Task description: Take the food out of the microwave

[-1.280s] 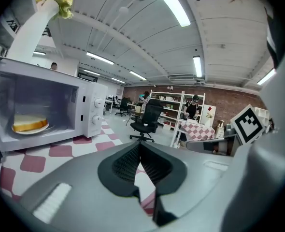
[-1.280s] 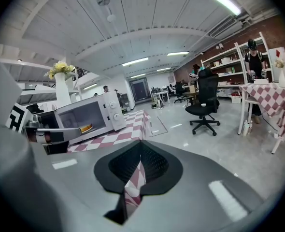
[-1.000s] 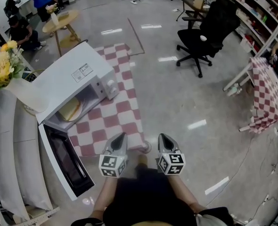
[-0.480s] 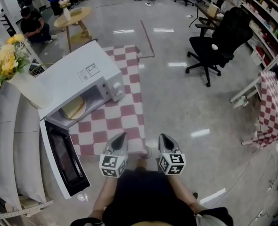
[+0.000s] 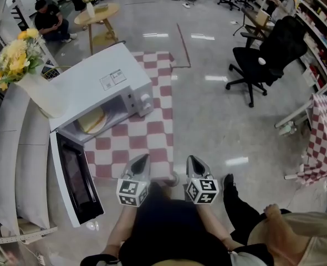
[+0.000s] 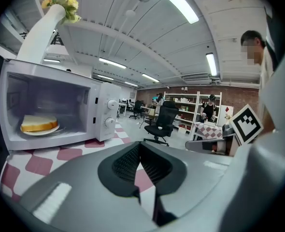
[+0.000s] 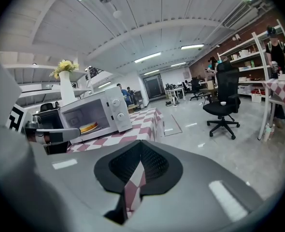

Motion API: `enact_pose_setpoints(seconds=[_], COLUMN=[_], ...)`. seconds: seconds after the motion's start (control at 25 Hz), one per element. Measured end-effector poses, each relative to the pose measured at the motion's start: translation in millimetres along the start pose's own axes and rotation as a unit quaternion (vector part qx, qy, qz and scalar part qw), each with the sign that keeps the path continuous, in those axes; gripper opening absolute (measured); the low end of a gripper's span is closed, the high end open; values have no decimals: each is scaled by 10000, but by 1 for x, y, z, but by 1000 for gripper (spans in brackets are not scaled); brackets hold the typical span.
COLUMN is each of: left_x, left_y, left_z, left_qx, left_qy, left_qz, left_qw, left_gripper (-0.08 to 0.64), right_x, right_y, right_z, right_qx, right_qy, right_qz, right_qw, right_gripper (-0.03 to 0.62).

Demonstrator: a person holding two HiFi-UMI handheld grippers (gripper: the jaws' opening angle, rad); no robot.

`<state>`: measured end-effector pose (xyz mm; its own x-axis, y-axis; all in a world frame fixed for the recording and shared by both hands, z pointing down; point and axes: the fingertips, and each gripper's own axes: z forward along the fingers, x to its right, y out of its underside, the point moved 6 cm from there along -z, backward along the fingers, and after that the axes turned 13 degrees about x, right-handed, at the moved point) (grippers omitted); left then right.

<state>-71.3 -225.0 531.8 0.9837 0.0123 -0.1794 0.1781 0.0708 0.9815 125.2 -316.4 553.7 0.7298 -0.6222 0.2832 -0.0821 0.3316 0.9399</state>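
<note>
Left gripper (image 5: 142,160): jaws closed, nothing between, well short of the microwave (image 5: 100,82) | right gripper (image 5: 192,160): jaws closed, empty, beside the left one | microwave door (image 5: 75,182): swung wide open | food (image 5: 92,121): pale slab on a plate inside the microwave | checked cloth (image 5: 147,140): under the microwave | flower vase (image 5: 39,90): just beside the microwave | office chair (image 5: 263,54): well apart from the microwave

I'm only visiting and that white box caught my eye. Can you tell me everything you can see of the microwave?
The microwave is a white, boxy oven standing on a red-and-white checked cloth. Its door, with a dark window, hangs wide open. Two round knobs sit one above the other on the front panel, and a label is stuck on top. Inside, a plate carries pale yellow, bread-like food.
</note>
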Motion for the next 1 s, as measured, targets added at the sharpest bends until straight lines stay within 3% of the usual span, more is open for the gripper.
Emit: enact_pose_setpoints(seconds=[0.52,1.0], left_x=[-24,-67], left_y=[1,-3], left_z=[-18,-28], left_qx=[55,160], left_qy=[-556,-1208], left_qz=[-94,-275], left_qw=[9984,9922], left_gripper=[8,8], right_x=[-14,-46], right_y=[2,2], right_z=[12,61], right_qx=[-217,-466], right_qy=[-336,-842], right_qz=[-99,-251], right_qw=[9992,9950], right_gripper=[0,0])
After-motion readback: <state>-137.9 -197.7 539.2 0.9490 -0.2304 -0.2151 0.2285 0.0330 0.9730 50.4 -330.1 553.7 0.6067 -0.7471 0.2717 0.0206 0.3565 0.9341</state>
